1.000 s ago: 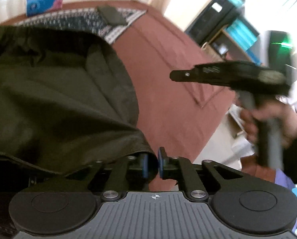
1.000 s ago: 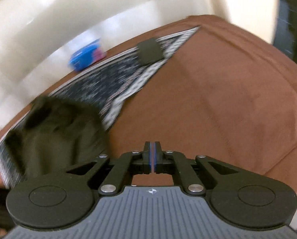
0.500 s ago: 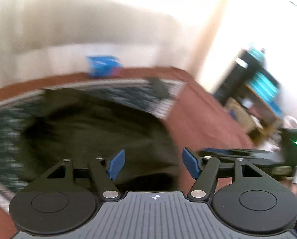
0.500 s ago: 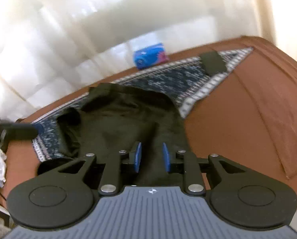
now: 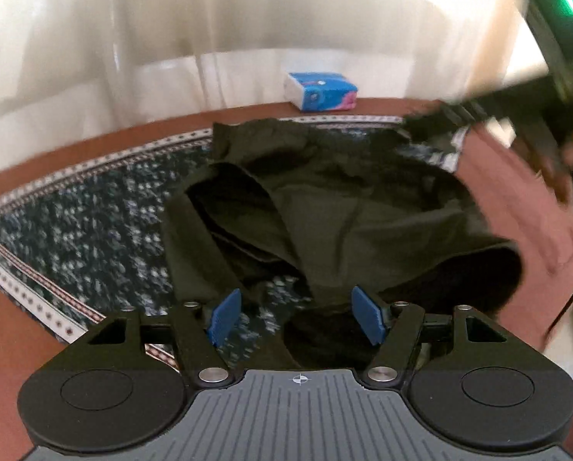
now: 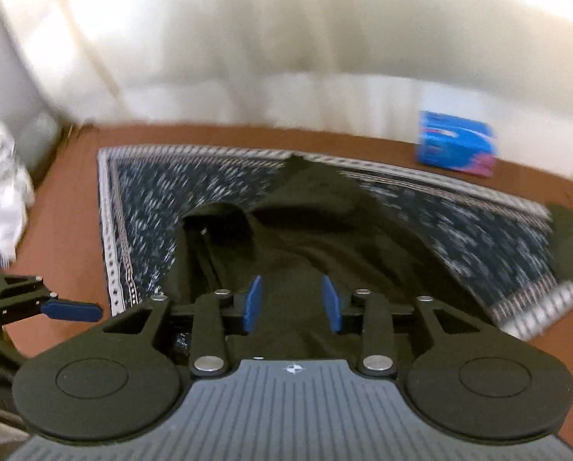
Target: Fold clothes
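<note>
A dark olive garment (image 5: 344, 207) lies crumpled on a blue-and-white patterned cloth (image 5: 82, 230) over a brown surface. My left gripper (image 5: 296, 315) hovers over the garment's near edge, open, and its blue pads touch nothing. In the right wrist view the same garment (image 6: 324, 230) stretches away from my right gripper (image 6: 292, 303). That gripper's jaws are opening above the fabric and do not press on it. One blue pad (image 6: 71, 311) of the left gripper shows at the left edge there.
A blue tissue pack (image 5: 321, 90) sits on the brown surface (image 6: 67, 230) at the far edge, before pale curtains. A small dark patch (image 6: 568, 242) lies on the cloth's right corner. Crumpled white material (image 6: 2, 196) sits off the left side.
The left jaws, nearly shut at the garment's corner, have spread wide. The right jaws have gone from shut to parted. Both grippers have pulled back and swung, so the garment is now seen whole.
</note>
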Demonstrator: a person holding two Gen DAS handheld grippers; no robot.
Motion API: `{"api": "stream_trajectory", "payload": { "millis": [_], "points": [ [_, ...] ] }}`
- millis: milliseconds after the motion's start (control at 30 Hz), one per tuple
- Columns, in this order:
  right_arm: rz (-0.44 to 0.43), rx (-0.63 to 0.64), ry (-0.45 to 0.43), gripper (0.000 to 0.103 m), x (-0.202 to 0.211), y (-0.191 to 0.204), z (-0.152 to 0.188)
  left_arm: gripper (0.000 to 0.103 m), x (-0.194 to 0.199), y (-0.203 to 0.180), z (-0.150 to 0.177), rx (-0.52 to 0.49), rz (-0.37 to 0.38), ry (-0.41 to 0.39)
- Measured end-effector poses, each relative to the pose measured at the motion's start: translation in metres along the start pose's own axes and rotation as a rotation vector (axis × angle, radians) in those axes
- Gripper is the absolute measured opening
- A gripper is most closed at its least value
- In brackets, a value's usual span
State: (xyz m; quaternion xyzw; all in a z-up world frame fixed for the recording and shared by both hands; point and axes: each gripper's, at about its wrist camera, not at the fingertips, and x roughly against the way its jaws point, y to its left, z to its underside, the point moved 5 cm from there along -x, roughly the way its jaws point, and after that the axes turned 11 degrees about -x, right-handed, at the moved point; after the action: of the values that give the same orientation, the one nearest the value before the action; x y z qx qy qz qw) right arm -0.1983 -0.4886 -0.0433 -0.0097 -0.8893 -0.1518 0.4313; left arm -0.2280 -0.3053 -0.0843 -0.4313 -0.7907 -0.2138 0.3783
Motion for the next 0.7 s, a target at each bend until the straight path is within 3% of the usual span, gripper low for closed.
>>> {"api": "stream_trajectory", "payload": {
  "millis": [100,267,367,567,667,700],
  "points": [
    [-0.012,0.155,0.059,0.057,-0.037,0.027,-0.026,0.077,-0.019,0.007,0.003,0.023,-0.003,0.037],
    [-0.066,0.405,0.158,0.058,-0.1,0.058,-0.044,0.078,-0.036,0.013,0.012,0.057,-0.043,0.097],
    [-0.113,0.544,0.21,0.064,-0.132,0.069,-0.046,0.078,-0.049,0.008,0.017,0.072,-0.051,0.142],
    [-0.197,0.771,0.293,0.064,-0.183,0.08,-0.043,0.079,-0.076,-0.008,0.023,0.046,-0.103,0.226],
    [-0.203,0.789,0.313,0.064,-0.198,0.081,-0.038,0.079,-0.09,-0.01,0.026,0.038,-0.142,0.264],
    [-0.2,0.785,0.323,0.056,-0.202,0.08,-0.037,0.079,-0.092,-0.009,0.027,0.044,-0.151,0.272]
  ]
}}
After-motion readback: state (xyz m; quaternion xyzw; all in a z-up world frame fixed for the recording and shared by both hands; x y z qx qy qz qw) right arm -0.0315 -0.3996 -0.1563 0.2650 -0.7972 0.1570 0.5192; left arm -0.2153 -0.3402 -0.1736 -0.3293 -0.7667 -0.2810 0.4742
